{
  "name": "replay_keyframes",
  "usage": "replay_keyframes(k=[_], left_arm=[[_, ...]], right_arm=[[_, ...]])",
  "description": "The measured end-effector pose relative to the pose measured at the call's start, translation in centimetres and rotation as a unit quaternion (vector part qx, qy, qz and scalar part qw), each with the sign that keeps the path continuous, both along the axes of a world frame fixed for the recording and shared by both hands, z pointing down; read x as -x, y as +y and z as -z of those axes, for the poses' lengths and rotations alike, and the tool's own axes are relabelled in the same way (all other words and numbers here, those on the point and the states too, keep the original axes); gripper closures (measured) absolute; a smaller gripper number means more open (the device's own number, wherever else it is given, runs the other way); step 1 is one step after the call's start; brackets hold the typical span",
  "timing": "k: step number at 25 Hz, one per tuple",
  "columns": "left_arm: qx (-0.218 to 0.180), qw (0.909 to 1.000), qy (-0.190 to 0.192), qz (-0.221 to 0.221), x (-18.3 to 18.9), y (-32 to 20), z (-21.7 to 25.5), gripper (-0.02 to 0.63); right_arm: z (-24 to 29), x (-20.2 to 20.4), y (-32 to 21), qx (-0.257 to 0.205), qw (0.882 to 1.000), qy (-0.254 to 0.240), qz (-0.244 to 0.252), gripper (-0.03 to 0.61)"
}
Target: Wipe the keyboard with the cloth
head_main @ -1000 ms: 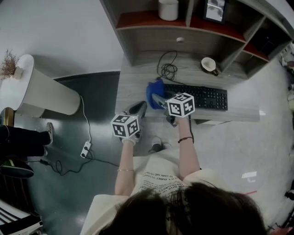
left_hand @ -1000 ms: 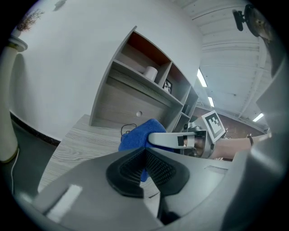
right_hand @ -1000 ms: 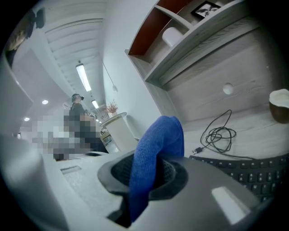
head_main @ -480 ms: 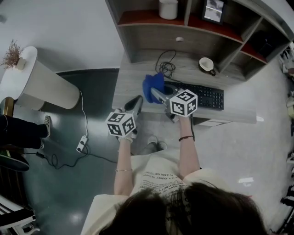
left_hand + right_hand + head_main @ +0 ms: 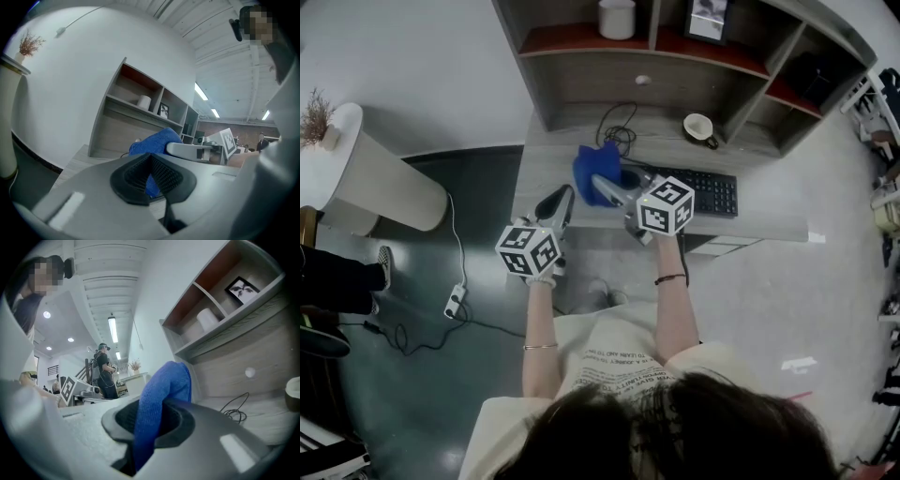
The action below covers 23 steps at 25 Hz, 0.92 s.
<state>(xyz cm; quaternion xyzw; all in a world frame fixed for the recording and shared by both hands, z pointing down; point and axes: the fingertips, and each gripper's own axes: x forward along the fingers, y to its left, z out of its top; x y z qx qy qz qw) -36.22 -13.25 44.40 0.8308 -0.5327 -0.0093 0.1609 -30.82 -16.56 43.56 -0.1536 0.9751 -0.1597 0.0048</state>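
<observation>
Right gripper point(image 5: 602, 186) fingers pinch the blue cloth point(image 5: 592, 167) at the keyboard's point(image 5: 710, 193) left end, presumably to start wiping; left gripper point(image 5: 562, 197), fingers pressed together and empty, hangs left of it.

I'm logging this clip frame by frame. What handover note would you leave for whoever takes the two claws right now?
Right claw: shut on the blue cloth, held at the left end of the black keyboard.
Left claw: shut, empty, near the front left edge of the grey wooden desk.
Done: cloth picked up and brought to the keyboard.
Left: wipe along the keys towards the right end. Whether the cloth touches the keys cannot be told.
</observation>
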Motion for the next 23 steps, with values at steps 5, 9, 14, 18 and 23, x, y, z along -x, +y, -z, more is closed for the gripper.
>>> replay_keyframes(k=[5,9,14,18,23], left_arm=[[-0.003,1.0000,0.002,-0.003,-0.5,0.1,0.1,0.612],[-0.001,1.0000,0.001,-0.004,-0.7,0.6,-0.2,0.612],[-0.007,1.0000,0.000,-0.001,-0.3,0.8,0.1,0.612],[-0.014,0.9999,-0.001,0.004,0.0,0.7,0.4,0.612],[-0.016,0.9999,-0.005,-0.001,-0.5,0.8,0.4,0.612]], right_arm=[[0.3,-0.4,0.3,-0.006,1.000,0.000,-0.002,0.520],[0.1,-0.7,0.6,-0.004,1.000,-0.005,-0.003,0.520],[0.6,-0.7,0.5,-0.013,1.000,-0.006,-0.006,0.520],[1.3,-1.0,0.3,-0.021,1.000,-0.011,-0.006,0.520],[0.6,-1.0,0.7,-0.022,1.000,0.005,0.003,0.520]])
